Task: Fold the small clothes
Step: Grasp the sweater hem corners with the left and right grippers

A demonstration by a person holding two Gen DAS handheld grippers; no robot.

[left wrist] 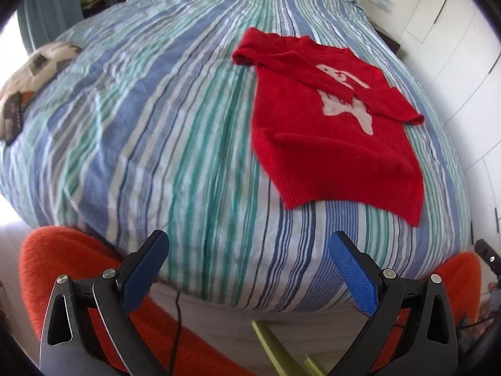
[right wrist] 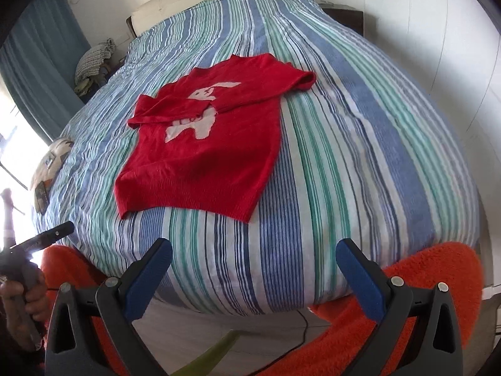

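A small red sweater (left wrist: 332, 144) with a white animal figure lies flat on the striped bed cover (left wrist: 156, 125), both sleeves folded in across its chest. It also shows in the right wrist view (right wrist: 203, 153). My left gripper (left wrist: 249, 250) is open and empty, held above the bed's near edge, left of and short of the sweater's hem. My right gripper (right wrist: 253, 257) is open and empty, above the near edge of the bed cover (right wrist: 360, 131), below and right of the hem. The left gripper's tip (right wrist: 59, 230) shows at the left of the right wrist view.
An orange rug (left wrist: 75, 257) lies on the floor at the bed's foot, with a black cable and a green object (left wrist: 275, 344). A printed cushion (left wrist: 34, 75) sits at the bed's left edge. White wardrobe doors (left wrist: 454, 47) stand to the right; a blue curtain (right wrist: 37, 72) hangs left.
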